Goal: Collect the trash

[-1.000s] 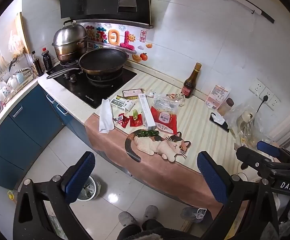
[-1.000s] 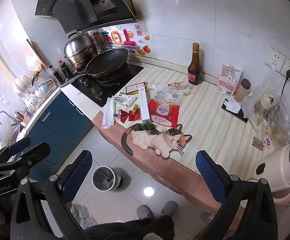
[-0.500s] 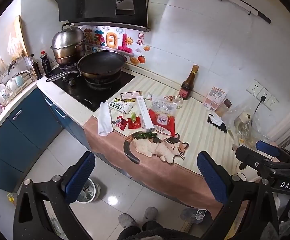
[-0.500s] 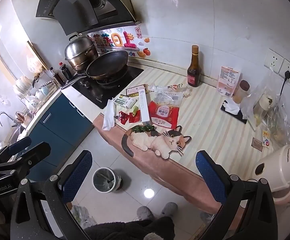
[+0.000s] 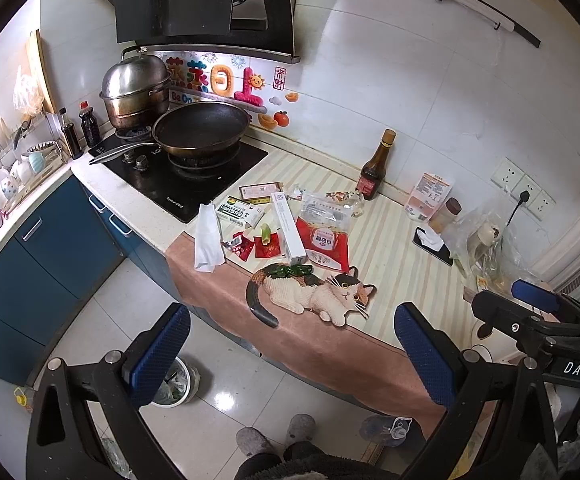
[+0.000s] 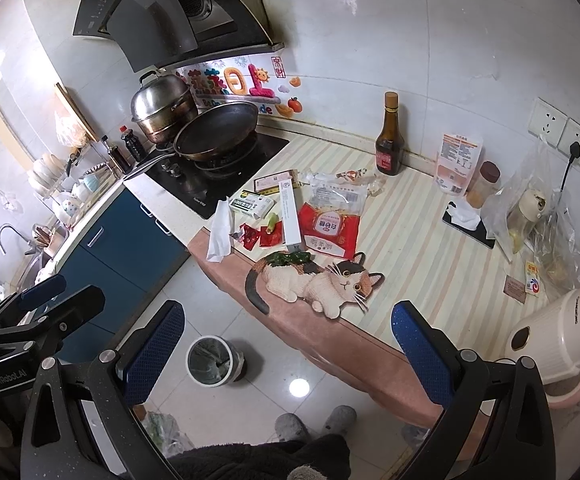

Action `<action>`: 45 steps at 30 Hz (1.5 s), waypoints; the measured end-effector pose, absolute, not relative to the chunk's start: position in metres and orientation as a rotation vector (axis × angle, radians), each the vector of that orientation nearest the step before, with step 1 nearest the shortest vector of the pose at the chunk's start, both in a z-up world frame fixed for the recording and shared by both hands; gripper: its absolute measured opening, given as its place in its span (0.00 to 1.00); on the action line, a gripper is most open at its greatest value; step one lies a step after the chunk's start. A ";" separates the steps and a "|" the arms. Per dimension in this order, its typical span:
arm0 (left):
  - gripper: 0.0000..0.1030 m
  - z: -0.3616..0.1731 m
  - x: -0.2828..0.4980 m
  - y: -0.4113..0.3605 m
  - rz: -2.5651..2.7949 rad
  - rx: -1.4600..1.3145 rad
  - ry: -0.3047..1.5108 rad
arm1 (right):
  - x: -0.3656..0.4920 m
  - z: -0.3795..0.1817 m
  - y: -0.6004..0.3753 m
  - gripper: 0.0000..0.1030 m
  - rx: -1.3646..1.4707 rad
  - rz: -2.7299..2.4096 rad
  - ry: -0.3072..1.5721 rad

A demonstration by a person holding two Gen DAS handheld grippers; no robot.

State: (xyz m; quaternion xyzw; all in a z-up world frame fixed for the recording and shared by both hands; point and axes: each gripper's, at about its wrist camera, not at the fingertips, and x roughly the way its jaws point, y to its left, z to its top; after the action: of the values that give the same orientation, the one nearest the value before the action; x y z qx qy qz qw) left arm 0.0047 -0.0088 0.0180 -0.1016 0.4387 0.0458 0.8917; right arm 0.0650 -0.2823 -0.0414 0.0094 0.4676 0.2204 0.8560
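Overhead, both tongs spread, left tongs, right tongs, littered striped counter, tiled floor

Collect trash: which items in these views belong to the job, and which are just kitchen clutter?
Job:
crumpled tissue
red wrappers
long white box
red-and-clear bag
bin on the floor

Clutter:
frying pan
steamer pot
sauce bottle
kettle

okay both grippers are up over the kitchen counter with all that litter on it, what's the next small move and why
Probably lower the left gripper toward the white tissue at the counter's near edge. Both grippers hang open and empty, well above the counter, the right gripper too. The tissue is the nearest litter on the left, and the bin stands on the floor just below it.
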 end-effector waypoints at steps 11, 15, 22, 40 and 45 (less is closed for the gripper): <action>1.00 0.017 0.004 -0.007 0.095 -0.213 0.906 | 0.065 -0.037 -0.283 1.00 0.022 0.463 0.980; 1.00 0.020 0.004 -0.014 0.093 -0.214 0.906 | 0.065 -0.036 -0.284 1.00 0.021 0.464 0.981; 1.00 0.024 0.007 -0.023 0.086 -0.218 0.909 | 0.063 -0.035 -0.287 1.00 0.022 0.464 0.978; 1.00 0.030 0.003 -0.026 0.077 -0.218 0.894 | 0.059 -0.018 -0.283 1.00 0.037 0.478 0.968; 1.00 0.030 0.003 -0.024 0.074 -0.218 0.893 | 0.058 -0.011 -0.280 1.00 0.032 0.488 0.962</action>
State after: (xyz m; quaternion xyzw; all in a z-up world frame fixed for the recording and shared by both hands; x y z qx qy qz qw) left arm 0.0029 -0.0245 0.0298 -0.1053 0.4306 0.0358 0.8957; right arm 0.0579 -0.2799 -0.0108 0.0154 0.4582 0.2322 0.8579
